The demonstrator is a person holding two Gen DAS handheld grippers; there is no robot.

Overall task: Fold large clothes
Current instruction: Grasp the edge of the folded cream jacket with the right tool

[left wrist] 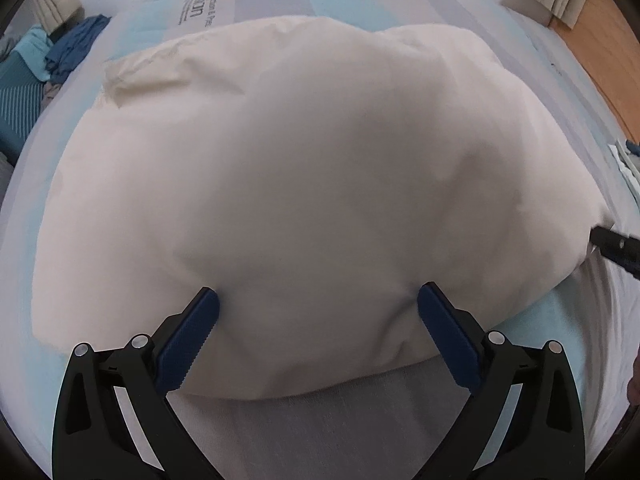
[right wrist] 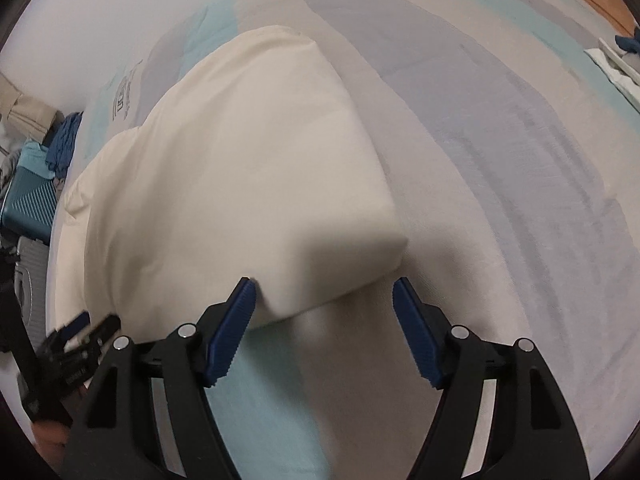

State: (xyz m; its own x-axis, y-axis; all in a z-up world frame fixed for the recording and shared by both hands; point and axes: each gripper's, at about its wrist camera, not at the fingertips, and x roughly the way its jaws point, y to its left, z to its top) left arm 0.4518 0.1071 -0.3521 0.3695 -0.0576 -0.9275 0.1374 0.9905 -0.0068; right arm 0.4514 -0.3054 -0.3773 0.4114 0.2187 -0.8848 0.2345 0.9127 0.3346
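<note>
Nearest the left wrist camera, the left gripper (left wrist: 318, 308) stands with its fingers (left wrist: 196, 340) spread wide, the near edge of the cream cloth (left wrist: 304, 168) lying between them; the blue pads rest against the fabric on either side but do not pinch it, so nothing is held. In the right wrist view, the right gripper (right wrist: 325, 312) is likewise spread wide, its left finger (right wrist: 230, 340) touching the cloth's near right corner and its right finger clear of it over the bare mattress (right wrist: 520, 200). The cream cloth (right wrist: 240, 168) lies on the bed as a thick, layered bundle with a rounded folded edge along its right side and a squared near corner, which suggests that at least one fold is already laid. Judged from this, the task is well under way: the piece is compacted to a fraction of the mattress surface and both grippers appear to have let it go. What remains, as a judgement, is either a further fold to reduce the bundle or smoothing of its puffed top and of the wrinkled far-left corner (left wrist: 132, 80). Farther off, a heap of blue clothes (left wrist: 76, 50) sits at the far-left edge beside a teal case (left wrist: 18, 108), and may be further items still to fold; a small white folded item (right wrist: 616, 68) lies at the far right.
</note>
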